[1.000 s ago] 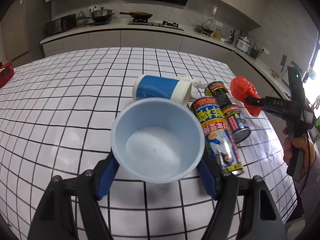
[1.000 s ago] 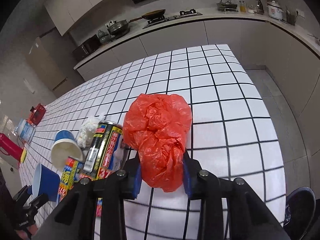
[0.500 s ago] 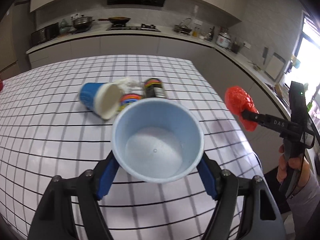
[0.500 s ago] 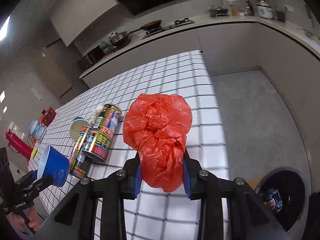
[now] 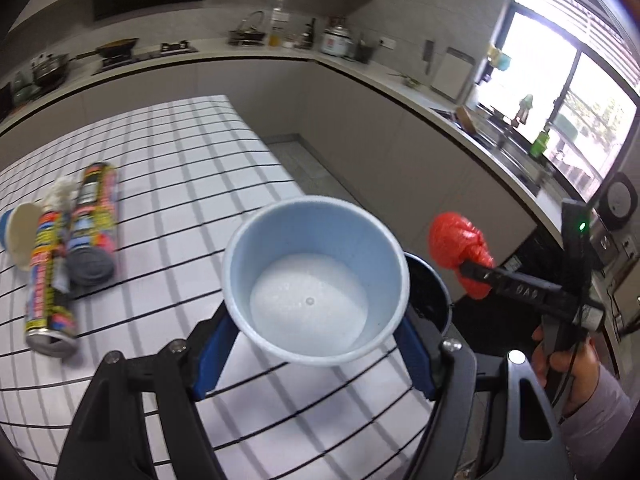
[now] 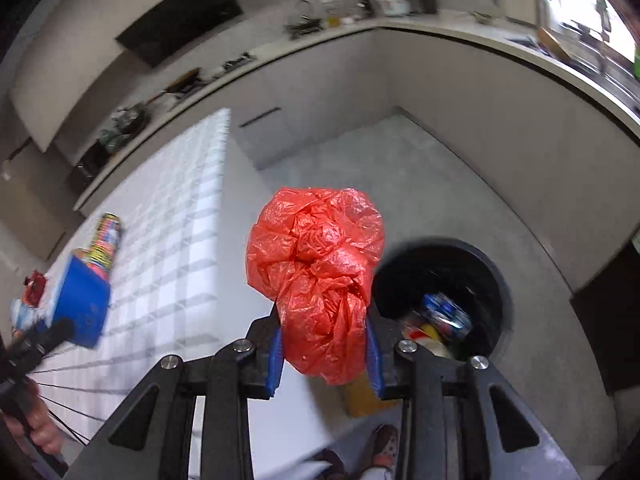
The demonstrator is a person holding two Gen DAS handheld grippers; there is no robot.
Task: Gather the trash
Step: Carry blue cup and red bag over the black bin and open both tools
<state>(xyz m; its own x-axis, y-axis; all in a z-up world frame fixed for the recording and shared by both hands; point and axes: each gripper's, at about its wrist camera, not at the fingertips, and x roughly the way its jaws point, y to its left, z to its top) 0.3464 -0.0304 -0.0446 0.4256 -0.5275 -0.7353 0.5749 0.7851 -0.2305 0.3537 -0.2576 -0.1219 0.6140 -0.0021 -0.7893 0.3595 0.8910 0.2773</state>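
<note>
Left wrist view
Left gripper (image 5: 316,344): fingers clamped on a pale blue paper cup (image 5: 316,280), mouth up, above the tiled table's (image 5: 192,184) edge.
Spray cans (image 5: 72,240): lying on the table, well left.

Right wrist view
Right gripper (image 6: 323,354): fingers pinched on a crumpled red plastic bag (image 6: 316,280), off the table.
Black trash bin (image 6: 496,280): on the floor just right of the bag, cans inside.

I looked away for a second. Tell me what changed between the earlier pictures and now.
Both hands swung away from over the checked table toward the round black trash bin on the floor. The right gripper carried the crumpled red plastic bag past the table edge, beside the bin's opening. The left gripper brought the light blue paper cup along. Nothing was let go. The spray cans stayed lying on the table.
</note>
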